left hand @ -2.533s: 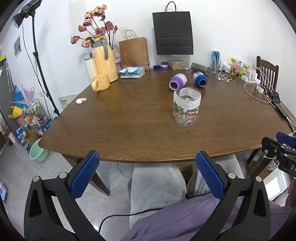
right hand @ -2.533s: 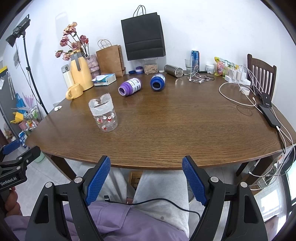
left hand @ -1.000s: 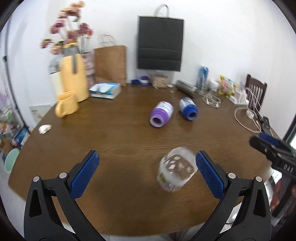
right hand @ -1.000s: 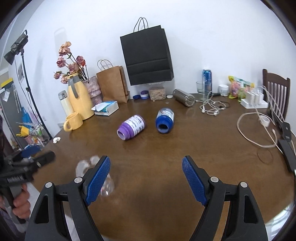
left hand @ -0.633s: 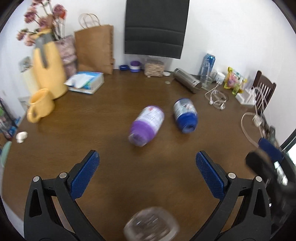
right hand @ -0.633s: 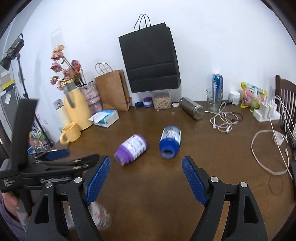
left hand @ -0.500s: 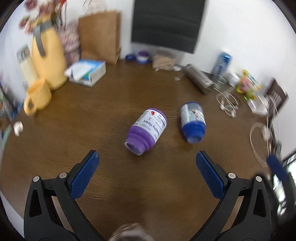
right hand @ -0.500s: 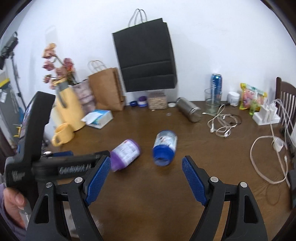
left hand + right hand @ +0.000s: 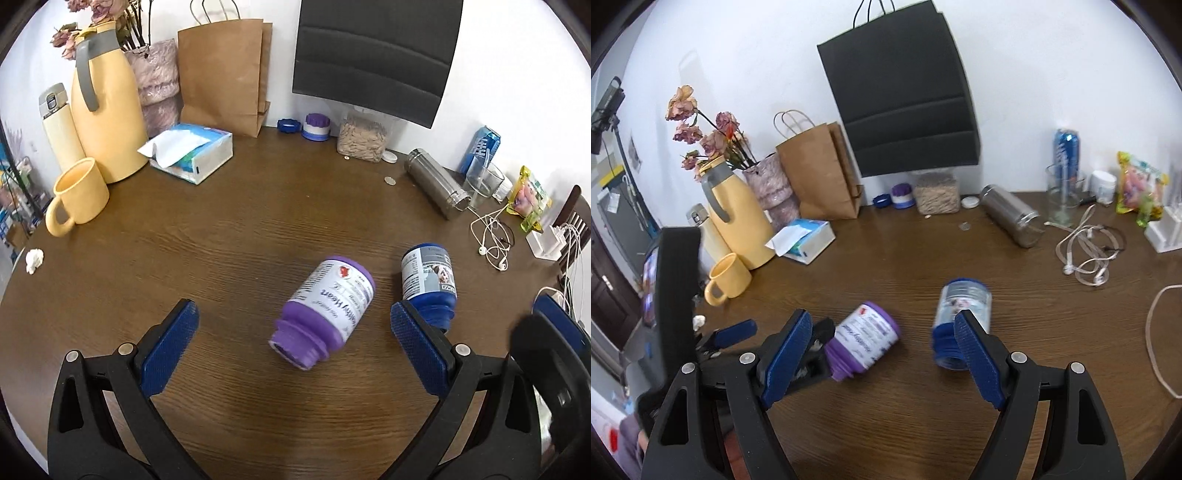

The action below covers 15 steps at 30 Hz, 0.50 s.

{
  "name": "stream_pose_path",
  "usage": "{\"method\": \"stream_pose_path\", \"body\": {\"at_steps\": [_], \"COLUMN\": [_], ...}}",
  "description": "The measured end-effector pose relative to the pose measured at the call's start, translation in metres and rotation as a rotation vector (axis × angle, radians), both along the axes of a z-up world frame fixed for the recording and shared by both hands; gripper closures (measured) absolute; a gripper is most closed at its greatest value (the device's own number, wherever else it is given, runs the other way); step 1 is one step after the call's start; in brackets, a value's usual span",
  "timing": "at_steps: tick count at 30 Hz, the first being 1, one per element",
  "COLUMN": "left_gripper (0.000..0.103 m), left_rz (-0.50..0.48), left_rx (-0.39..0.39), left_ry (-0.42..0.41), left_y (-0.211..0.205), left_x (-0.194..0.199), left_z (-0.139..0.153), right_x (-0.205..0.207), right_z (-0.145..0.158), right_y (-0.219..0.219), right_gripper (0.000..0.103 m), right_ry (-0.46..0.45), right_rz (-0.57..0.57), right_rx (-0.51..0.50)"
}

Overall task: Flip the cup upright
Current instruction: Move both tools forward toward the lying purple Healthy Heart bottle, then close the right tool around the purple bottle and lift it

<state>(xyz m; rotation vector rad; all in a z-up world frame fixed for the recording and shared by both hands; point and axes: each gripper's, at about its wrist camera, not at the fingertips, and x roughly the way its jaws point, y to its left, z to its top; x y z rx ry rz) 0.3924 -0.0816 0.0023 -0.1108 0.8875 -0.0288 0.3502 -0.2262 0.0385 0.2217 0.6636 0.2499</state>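
A purple jar [image 9: 328, 302] with a white label lies on its side on the brown table [image 9: 229, 236], open mouth toward me. To its right a blue jar [image 9: 428, 280] also lies on its side. My left gripper [image 9: 293, 314] is open, and the purple jar sits between and just ahead of its blue pads. My right gripper [image 9: 882, 323] is open too. The purple jar [image 9: 866, 339] lies by its left finger and the blue jar [image 9: 960, 310] by its right finger. One finger [image 9: 735, 332] of the left gripper shows left of the purple jar.
At the back left are a yellow mug [image 9: 79, 195], a yellow jug [image 9: 107, 110], a tissue pack [image 9: 192, 151] and a brown paper bag [image 9: 225, 70]. A steel flask [image 9: 436, 184], earphones [image 9: 493, 240] and a glass [image 9: 484, 181] lie at the right. Cables [image 9: 1160, 339] run along the far right.
Both grippers have moved forward over the table toward the two lying jars. The clear patterned cup has slipped out of view below. Both grippers stay open.
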Motion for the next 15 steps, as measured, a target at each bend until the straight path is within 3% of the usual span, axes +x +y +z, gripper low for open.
{"method": "stream_pose_path", "body": {"at_steps": [7,10,15], "left_gripper": [0.0,0.0,0.0], "left_rz": [0.003,0.015,-0.03], "left_rx": [0.099,0.1,0.075], "left_ry": [-0.083,-0.115,-0.019], "left_y": [0.036,0.054,0.071], "left_x": [-0.007,-0.01,0.001], "left_z": [0.01,0.002,-0.027], "right_x": [0.02,0.03,0.058], "right_z": [-0.024,-0.037,-0.067], "right_y": [0.017,0.028,0.045], "right_gripper": [0.019,0.019,0.019], "right_ry": [0.063,0.101,0.209], "right_rz": [0.008,0.018,0.026], "right_rx": [0.02,0.023,0.033]}}
